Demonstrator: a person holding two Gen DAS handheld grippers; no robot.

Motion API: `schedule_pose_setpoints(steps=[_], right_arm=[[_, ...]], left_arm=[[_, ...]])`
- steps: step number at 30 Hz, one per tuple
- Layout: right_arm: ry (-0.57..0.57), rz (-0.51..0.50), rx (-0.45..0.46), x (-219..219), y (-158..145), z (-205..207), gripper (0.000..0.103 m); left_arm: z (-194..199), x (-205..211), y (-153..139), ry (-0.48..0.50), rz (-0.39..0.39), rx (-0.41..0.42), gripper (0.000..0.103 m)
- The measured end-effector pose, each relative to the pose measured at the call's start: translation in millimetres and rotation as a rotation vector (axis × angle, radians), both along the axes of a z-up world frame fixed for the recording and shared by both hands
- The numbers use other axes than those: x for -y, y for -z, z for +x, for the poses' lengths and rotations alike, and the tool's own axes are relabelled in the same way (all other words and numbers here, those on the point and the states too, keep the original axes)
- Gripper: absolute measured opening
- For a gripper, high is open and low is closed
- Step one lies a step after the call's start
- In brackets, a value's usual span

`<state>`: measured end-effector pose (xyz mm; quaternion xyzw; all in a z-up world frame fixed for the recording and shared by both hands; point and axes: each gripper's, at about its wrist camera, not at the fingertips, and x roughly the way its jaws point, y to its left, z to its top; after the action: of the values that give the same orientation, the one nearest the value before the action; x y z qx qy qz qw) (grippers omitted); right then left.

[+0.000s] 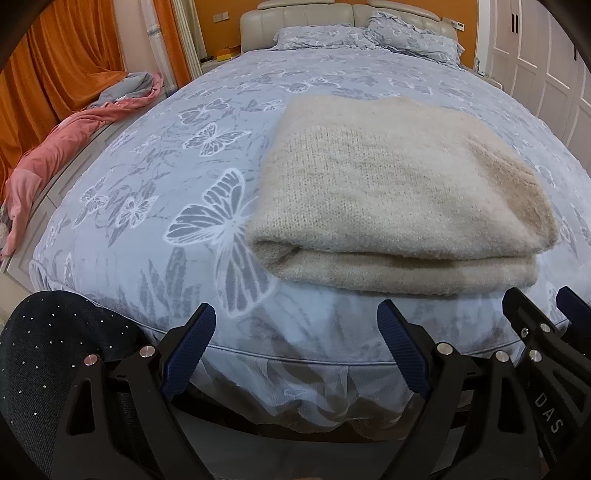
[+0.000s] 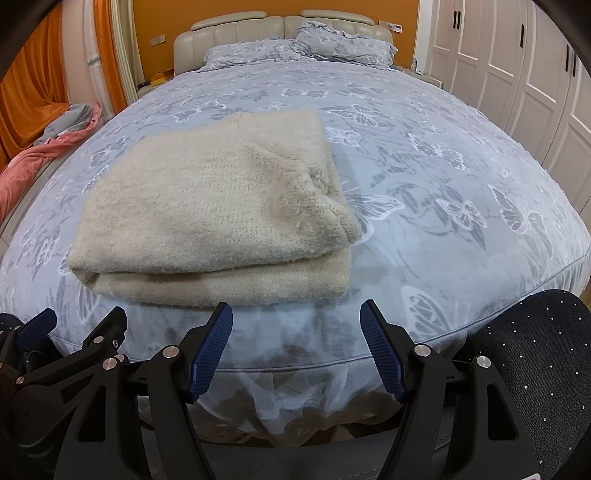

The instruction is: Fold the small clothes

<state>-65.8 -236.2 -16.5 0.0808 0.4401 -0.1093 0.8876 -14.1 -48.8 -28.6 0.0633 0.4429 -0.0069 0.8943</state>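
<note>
We see the cream knit sweater [image 1: 399,195] folded into a rectangle, lying flat on the butterfly-print bedspread [image 1: 177,184] near the foot edge of the bed. Fold edge faces us, two thick layers visible.

Left gripper [image 1: 295,347]: jaws spread wide, nothing between them, held off the foot of the bed, not touching the sweater. From the left wrist view the sweater sits at 1 o'clock from the gripper, near but apart.

Right gripper [image 2: 295,347]: jaws also spread wide, empty, same height at the bed's foot edge. In the right wrist view the sweater [image 2: 214,210] is at 11 o'clock, its near edge just beyond the left fingertip, no contact.

Each gripper shows in the other's view: the right one at 4 o'clock in the left view, the left one at 8 o'clock in the right view. They're side by side.

Around: two matching pillows [image 2: 306,50] against the beige headboard [image 2: 236,29] at 12 o'clock. Pink and grey bedding [image 1: 55,155] heaped off the bed at 9–10 o'clock, orange curtains [image 1: 62,62] behind it. White wardrobe doors [image 2: 517,74] at 2 o'clock. Dark studded fabric [image 1: 48,350] in the lower corners beside the grippers; we can't tell what it is.
</note>
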Motion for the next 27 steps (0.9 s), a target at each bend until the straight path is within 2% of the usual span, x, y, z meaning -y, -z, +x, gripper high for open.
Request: schedule_pose_setpoints(steps=[27], right_arm=[[-0.012, -0.017, -0.004, -0.8, 7.0, 4.1, 0.07]], left_arm=[[6.7, -3.1, 9.0, -0.022, 0.002, -0.044, 0.087]])
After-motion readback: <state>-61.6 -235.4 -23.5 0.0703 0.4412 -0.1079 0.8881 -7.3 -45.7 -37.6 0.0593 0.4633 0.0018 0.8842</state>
